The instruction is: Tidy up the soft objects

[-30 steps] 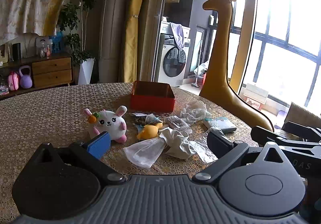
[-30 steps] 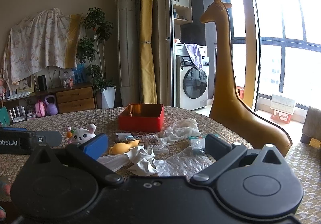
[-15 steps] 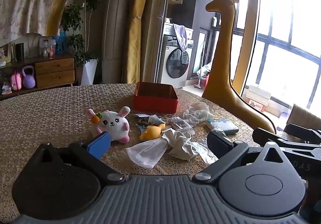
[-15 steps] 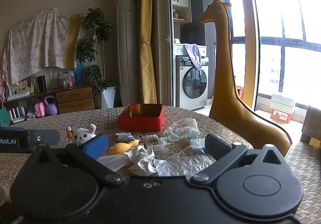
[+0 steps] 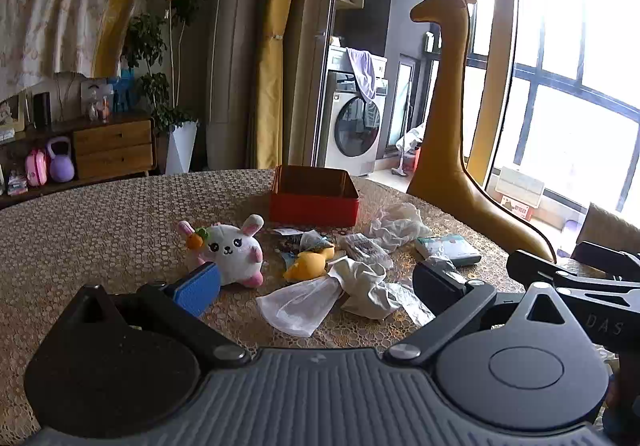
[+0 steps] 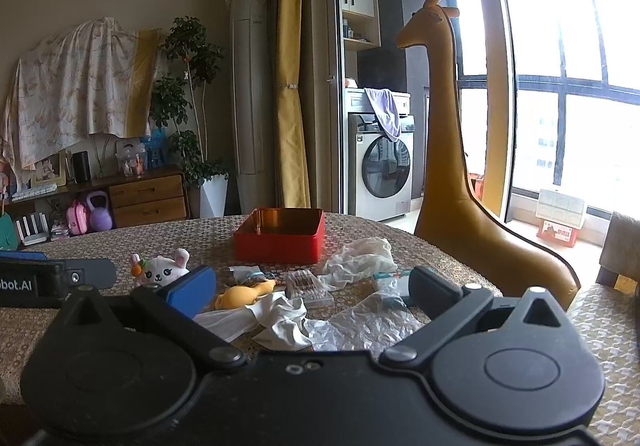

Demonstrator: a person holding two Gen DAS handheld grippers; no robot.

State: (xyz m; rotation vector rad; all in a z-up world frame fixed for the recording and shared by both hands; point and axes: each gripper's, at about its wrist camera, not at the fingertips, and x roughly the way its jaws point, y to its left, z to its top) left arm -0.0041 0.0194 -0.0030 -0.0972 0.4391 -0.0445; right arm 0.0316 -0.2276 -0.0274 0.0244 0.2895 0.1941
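A white plush bunny (image 5: 234,248) lies on the table, also in the right wrist view (image 6: 162,269). A yellow soft toy (image 5: 308,265) lies right of it, also in the right wrist view (image 6: 240,294). A crumpled white cloth (image 5: 362,286) and clear plastic bags (image 5: 298,306) lie in front. An open red box (image 5: 314,196) stands behind, also in the right wrist view (image 6: 280,234). My left gripper (image 5: 316,284) is open and empty, near the bunny. My right gripper (image 6: 312,286) is open and empty, above the cloth (image 6: 280,320).
A pack of cotton swabs (image 6: 308,284), a crumpled white bag (image 6: 360,256) and a teal tissue pack (image 5: 448,250) lie on the patterned tablecloth (image 5: 100,230). A tall yellow giraffe figure (image 5: 456,150) stands past the table's right edge.
The left gripper has tilted up and edged a little right, so the objects sit slightly lower and closer. The right gripper has barely moved. Both stay open.
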